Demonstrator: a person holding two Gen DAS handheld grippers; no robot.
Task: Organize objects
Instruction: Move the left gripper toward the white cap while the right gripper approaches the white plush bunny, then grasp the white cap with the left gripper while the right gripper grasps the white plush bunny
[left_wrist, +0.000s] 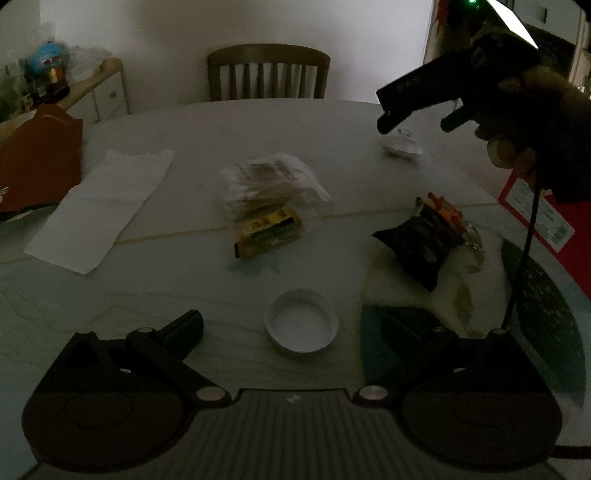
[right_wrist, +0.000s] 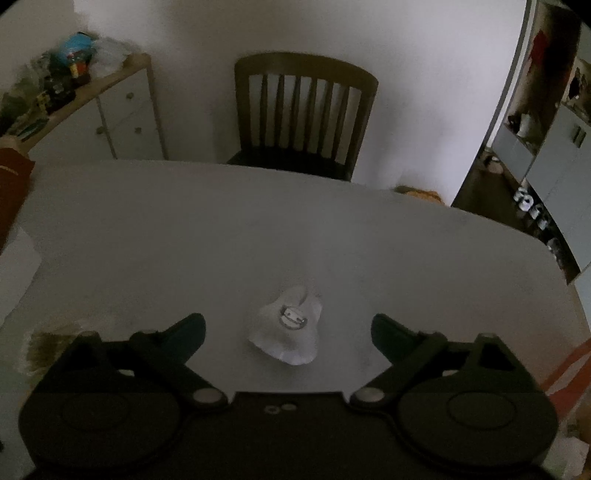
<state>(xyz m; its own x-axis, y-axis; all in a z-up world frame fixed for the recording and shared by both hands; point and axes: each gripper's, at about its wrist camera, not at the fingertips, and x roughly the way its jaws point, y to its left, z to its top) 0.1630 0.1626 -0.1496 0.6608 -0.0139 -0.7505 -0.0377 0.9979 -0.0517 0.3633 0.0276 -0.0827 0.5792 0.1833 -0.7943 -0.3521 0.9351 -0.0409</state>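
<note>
White crumpled packet (right_wrist: 286, 334), on the surface (right_wrist: 184, 229) between your right hand-held gripper (right_wrist: 288, 330) fingers, spread apart. Left hand-held gripper (left_wrist: 295, 328) likewise apart, white lid (left_wrist: 302, 325) at 12 o'clock. Risk: flimsy plastic slips or squashes when pinched.

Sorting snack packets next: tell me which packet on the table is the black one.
The black packet with orange print, lying right of the clear bag and yellow-labelled packet.
</note>
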